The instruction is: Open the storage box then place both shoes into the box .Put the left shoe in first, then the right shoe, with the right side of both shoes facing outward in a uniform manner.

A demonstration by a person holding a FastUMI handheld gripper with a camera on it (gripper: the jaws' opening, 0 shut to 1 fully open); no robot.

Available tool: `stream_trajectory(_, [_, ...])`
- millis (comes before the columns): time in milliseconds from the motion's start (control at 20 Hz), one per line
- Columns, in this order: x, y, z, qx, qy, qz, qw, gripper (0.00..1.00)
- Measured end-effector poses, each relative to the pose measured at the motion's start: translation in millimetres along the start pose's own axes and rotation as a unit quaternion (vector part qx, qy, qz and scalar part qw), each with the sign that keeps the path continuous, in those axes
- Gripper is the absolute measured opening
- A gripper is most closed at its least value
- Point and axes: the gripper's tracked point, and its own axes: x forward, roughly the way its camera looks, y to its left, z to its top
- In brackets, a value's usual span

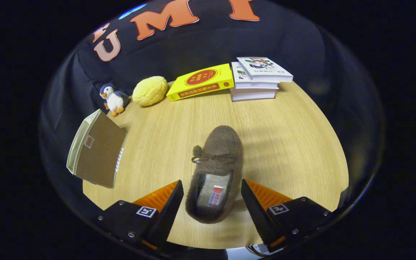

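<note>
1. The claw (212, 202) stands wide open, and its 2 fingers are apart on both sides of the heel part of a shoe; neither finger touches it.
2. The brown slipper shoe (216, 173) lies on the wooden table (287, 144) with its heel between the fingers and its toe pointing away from them. A small bow with a pompom sits on its top, and a label shows on the pale lining inside.
3. To the left of the shoe, well apart from it, the beige storage box (96, 153) stands at the table's edge. Its brown flat face is turned toward the shoe, and from this view one cannot tell if it is open.
4. Beyond the box, a small penguin toy (113, 99) stands near the far edge of the table.
5. Just beside the penguin lies a yellow round plush (150, 91).
6. Next to it lies a yellow book (200, 82), and a stack of white books (256, 77) is touching its right side.
</note>
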Motion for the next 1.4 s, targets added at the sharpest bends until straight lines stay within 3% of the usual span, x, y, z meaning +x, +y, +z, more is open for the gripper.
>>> stream_trajectory(200, [30, -30, -9, -0.007, 0.017, -0.023, 1.000, 0.89])
stream_trajectory(450, [62, -43, 6, 0.017, -0.011, -0.021, 1.000, 0.62])
stream_trajectory(600, [79, -42, 5, 0.036, -0.015, -0.022, 0.999, 0.51])
stream_trajectory(1000, [75, -45, 9, 0.074, -0.027, -0.051, 0.996, 0.09])
stream_trajectory(1400, [19, 9, 40, 0.108, -0.051, -0.059, 0.991, 0.05])
